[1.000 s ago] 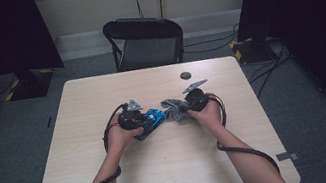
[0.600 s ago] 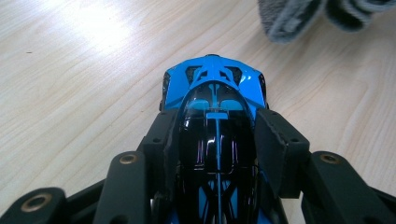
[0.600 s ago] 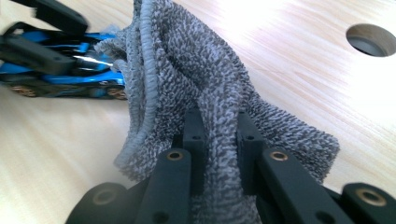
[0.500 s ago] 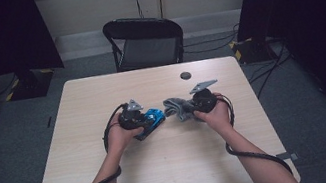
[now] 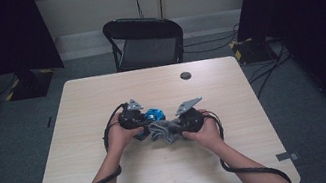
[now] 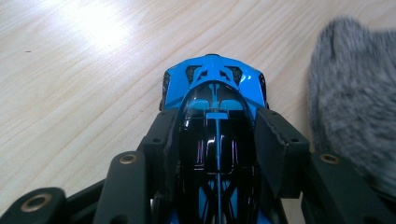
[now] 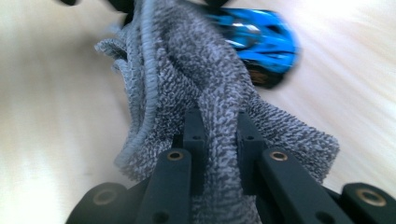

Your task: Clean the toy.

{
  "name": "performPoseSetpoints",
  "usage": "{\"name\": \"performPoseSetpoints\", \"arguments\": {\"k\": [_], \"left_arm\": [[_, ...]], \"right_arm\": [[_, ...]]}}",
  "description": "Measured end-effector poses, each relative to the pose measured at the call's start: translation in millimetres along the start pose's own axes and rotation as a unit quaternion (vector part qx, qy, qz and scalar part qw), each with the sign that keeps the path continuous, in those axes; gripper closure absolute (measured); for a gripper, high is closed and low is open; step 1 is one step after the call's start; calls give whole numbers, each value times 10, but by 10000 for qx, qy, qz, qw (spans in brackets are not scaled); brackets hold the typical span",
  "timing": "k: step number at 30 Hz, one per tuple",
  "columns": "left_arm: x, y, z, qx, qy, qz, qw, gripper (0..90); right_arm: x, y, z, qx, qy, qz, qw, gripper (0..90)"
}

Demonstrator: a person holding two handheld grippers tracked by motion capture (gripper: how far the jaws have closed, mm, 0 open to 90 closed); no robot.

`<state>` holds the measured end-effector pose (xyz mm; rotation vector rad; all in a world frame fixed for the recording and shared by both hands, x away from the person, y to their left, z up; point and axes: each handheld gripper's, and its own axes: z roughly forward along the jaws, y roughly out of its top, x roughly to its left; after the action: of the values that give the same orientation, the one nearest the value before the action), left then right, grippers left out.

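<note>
Jaws of the left gripper [image 6: 217, 140] are clamping a blue car [image 6: 215, 116] mid-frame; the right gripper [image 7: 219, 140] is pinching a grey cloth [image 7: 210, 84], jaws nearly closed.

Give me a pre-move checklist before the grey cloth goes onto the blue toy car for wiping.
1. Left tool clamped on the blue toy car: ok, jaws press both its sides.
2. Right tool gripping the grey cloth: ok, a fold sits between the jaws.
3. Cloth beside the car: ok, it lies right next to it in the high view.
4. Car resting on the table: cannot tell.
5. Black disc out of the way: ok, far off.
</note>
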<state>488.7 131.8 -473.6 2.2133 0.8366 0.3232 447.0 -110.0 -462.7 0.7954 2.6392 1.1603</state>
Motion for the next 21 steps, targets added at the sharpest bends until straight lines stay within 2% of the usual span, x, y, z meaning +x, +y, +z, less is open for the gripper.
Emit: {"name": "performPoseSetpoints", "arguments": {"k": [5, 10, 13, 17, 21], "left_arm": [[3, -5, -3, -11, -5, -6, 10000, 515], [1, -4, -2, -23, 19, -6, 10000, 515], [-2, -2, -2, -24, 28, -8, 10000, 515], [-6, -4, -2, -13, 8, -7, 10000, 515], [-5, -6, -2, -21, 11, -13, 10000, 515]], "right_arm": [[198, 83, 139, 169, 243, -320, 9990, 796], [293, 123, 293, 251, 389, -417, 9981, 797], [312, 158, 387, 302, 433, -451, 9976, 797], [289, 178, 490, 300, 431, -359, 9980, 797], [255, 192, 523, 307, 416, -293, 9982, 797]]}}
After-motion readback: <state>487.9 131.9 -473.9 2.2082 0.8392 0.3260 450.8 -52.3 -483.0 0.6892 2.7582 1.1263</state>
